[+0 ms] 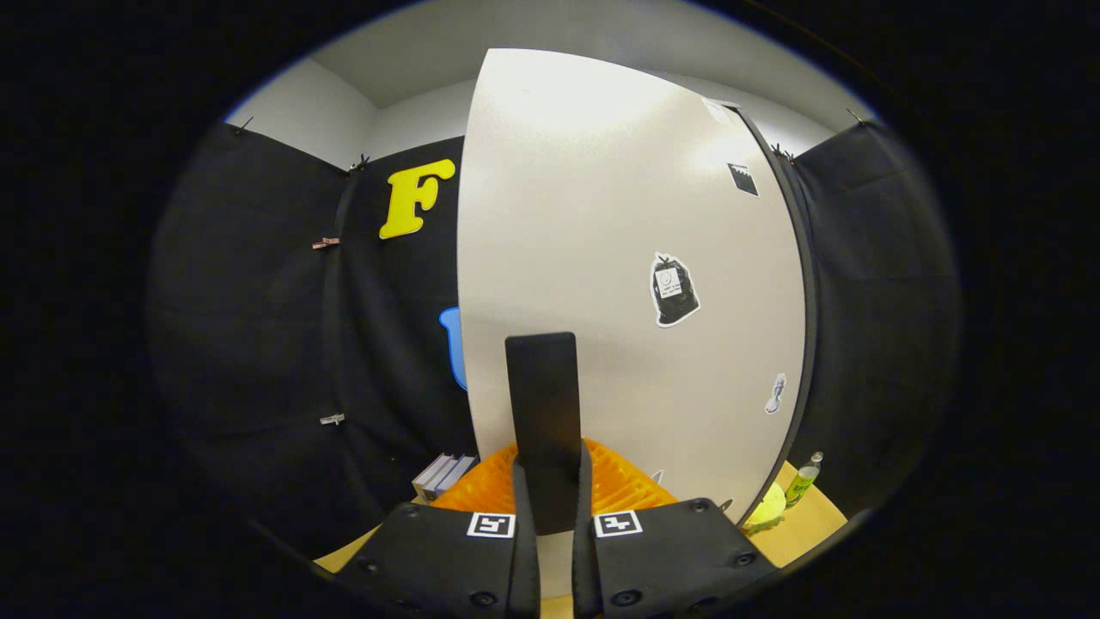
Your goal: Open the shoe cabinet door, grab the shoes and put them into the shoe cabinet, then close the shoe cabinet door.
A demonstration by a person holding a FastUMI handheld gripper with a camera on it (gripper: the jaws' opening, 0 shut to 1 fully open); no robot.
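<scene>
Both fingers of the gripper sit nearly closed at 6 o'clock, pressing from either side on a dark flat handle that stands up between them. That handle belongs to the white shoe cabinet door, which rises straight ahead toward 12 o'clock with stickers at about 2 o'clock. An orange ribbed thing lies just beyond the fingers; I cannot tell whether it is the shoes.

By my reading, the step in hand is working the door by its handle, opening or closing I cannot say. Next, the grip must stay firm while the door swings on its hinge.

Its free edge curves at 9 o'clock, with open room beside it. At 4 o'clock a small bottle stands near the door's other edge.
</scene>
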